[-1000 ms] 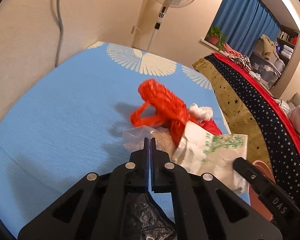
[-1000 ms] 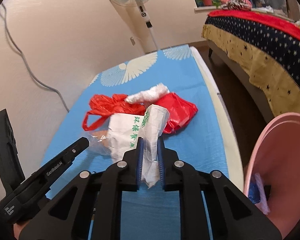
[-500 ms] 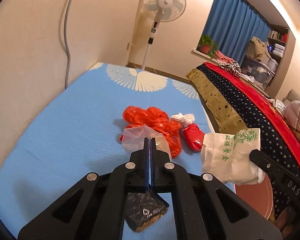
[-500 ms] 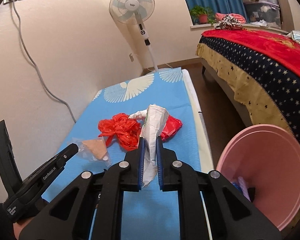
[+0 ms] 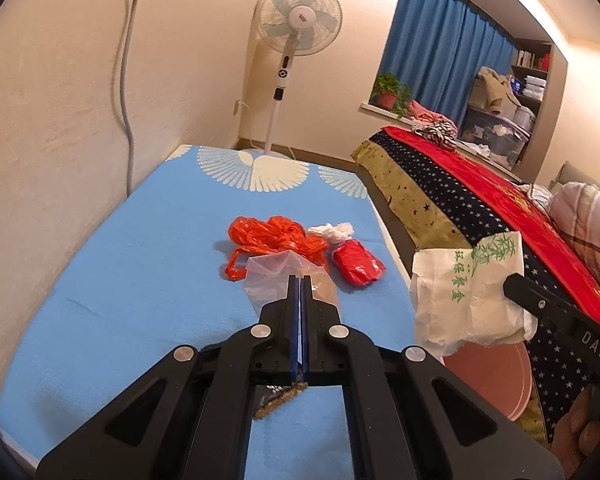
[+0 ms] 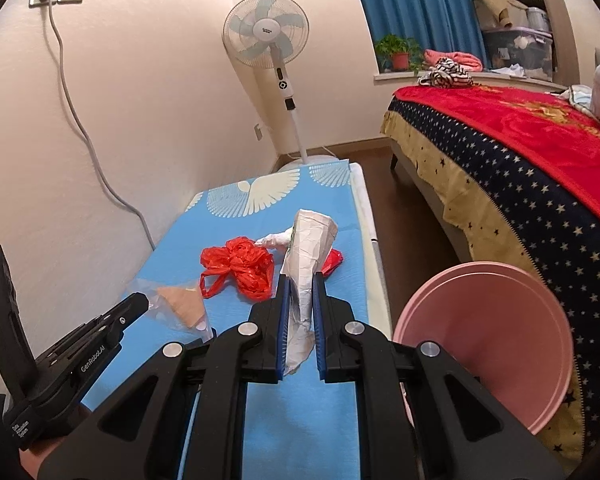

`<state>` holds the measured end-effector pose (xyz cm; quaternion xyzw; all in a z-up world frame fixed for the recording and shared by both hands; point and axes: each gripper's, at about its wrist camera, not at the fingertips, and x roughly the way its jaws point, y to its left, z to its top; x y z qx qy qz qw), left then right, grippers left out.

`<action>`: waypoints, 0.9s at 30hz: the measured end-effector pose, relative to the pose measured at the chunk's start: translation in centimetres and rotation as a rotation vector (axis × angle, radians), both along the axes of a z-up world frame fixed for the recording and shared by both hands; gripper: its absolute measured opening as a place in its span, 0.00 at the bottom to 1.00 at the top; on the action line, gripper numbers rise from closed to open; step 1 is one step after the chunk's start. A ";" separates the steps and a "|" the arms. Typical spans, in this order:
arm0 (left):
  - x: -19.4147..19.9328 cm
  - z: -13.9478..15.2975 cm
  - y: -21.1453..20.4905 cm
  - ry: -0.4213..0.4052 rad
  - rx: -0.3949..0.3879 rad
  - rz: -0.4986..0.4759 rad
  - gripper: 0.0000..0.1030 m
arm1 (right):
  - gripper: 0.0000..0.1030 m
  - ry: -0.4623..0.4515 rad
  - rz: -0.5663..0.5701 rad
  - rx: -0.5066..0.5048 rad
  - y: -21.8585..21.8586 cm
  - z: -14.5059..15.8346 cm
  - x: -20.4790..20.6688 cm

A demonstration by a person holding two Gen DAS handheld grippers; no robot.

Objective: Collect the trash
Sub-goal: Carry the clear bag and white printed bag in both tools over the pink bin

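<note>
Trash is in both claws and more lies on the blue worktop. The right claw pinches a crumpled white paper bag with green print, its jaws pressed on the bag's lower part while the rest stands up above the fingers. The left claw has its jaws pressed together on a clear plastic bag that appears to hold a brownish scrap; both items hang clear of the worktop.

Remaining on the worktop are a bunched red plastic bag, a small red packet just beside it, and a white wad touching the far side of both. A dark fringed piece lies under the left claw; what it is cannot be told.

A pink bin stands off the right edge of the worktop, beside the bed, mouth tilted toward the cameras.

Judgement: the step in hand is carrying to the bin. To do it well, each claw should be brought over the bin's mouth before letting go, the paper bag first as it is nearer. Light plastic may cling to the pads or drift, so release should be low inside the rim.
</note>
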<state>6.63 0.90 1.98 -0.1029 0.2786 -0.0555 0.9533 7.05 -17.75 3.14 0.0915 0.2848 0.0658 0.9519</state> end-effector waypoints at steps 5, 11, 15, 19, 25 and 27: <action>-0.8 0.5 -0.8 -0.012 0.000 -0.022 0.01 | 0.11 -0.005 -0.020 -0.010 -0.7 0.4 -1.0; -1.3 0.5 -2.1 -0.020 -0.003 -0.050 0.01 | 0.11 -0.017 -0.043 -0.020 -1.5 0.9 -1.6; -1.3 0.5 -2.7 -0.021 -0.004 -0.060 0.01 | 0.11 -0.019 -0.055 -0.019 -2.1 0.9 -1.9; -1.2 0.3 -3.2 -0.020 -0.008 -0.067 0.01 | 0.11 -0.020 -0.064 -0.021 -2.6 1.0 -1.9; -1.0 0.1 -3.7 -0.018 -0.007 -0.076 0.01 | 0.11 -0.019 -0.074 -0.016 -3.0 0.9 -1.8; -1.0 0.1 -3.8 -0.017 -0.009 -0.078 0.01 | 0.11 -0.019 -0.078 -0.015 -3.2 0.8 -1.8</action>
